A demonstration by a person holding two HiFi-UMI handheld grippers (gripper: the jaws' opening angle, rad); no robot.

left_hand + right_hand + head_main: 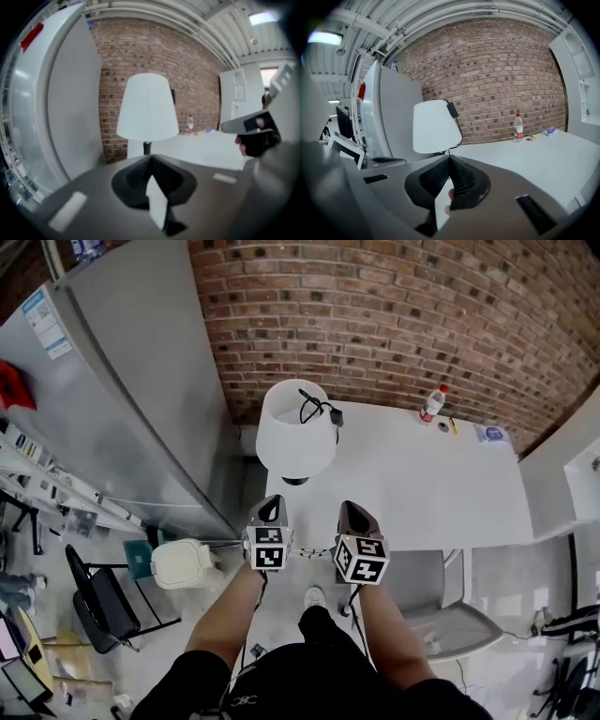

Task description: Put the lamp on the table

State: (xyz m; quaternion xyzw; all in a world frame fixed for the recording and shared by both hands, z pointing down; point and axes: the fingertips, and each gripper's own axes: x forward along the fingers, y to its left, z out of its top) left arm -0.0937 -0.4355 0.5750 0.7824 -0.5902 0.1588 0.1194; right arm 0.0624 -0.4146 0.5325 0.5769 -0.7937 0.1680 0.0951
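The white lamp with a cone-shaped fabric shade (pixel 295 432) stands at the left end of the white rectangular table (pixel 422 493), close to the red brick wall (pixel 394 315), so it seems already set where the task wants it. Its black cord (pixel 314 409) is draped over the top of the shade, probably to keep it from trailing. The left gripper (pixel 271 504) and the right gripper (pixel 350 510) hang side by side near the person's body, well apart from the lamp. Each has its jaws pressed together with nothing between them, which suits hands that are not carrying anything. I count one lamp, one table, two grippers and one clear plastic bottle with a red cap (pixel 432 403) at the far edge
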